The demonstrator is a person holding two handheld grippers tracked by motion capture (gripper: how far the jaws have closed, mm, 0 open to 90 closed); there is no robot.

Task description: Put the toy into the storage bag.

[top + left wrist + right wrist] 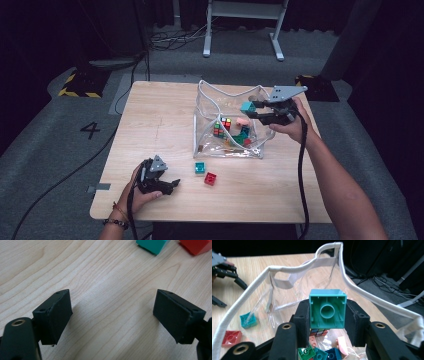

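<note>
The clear bag (227,131) stands open on the table (160,125) so I can drop bricks in. My right gripper (327,315) clamps a teal brick (327,312) over its mouth; my left gripper (112,315) rests wide, near the loose teal brick (200,168) and red brick (210,178).

High view: fixed above near edge of table (165,130), facing fwd and down, far enough to take whole top plus floor behind.

Left gripper view: riding on left gripper (112,315), very close to wood, looking down along jaws; teal brick (152,245) and red brick (196,245) at top edge, same two as seen from high view at (200,168) and (210,178).

Right gripper view: riding on right gripper (327,315), above clear bag (287,272), facing back across table twd left gripper; shares bag, both loose bricks w/ high view.
</note>
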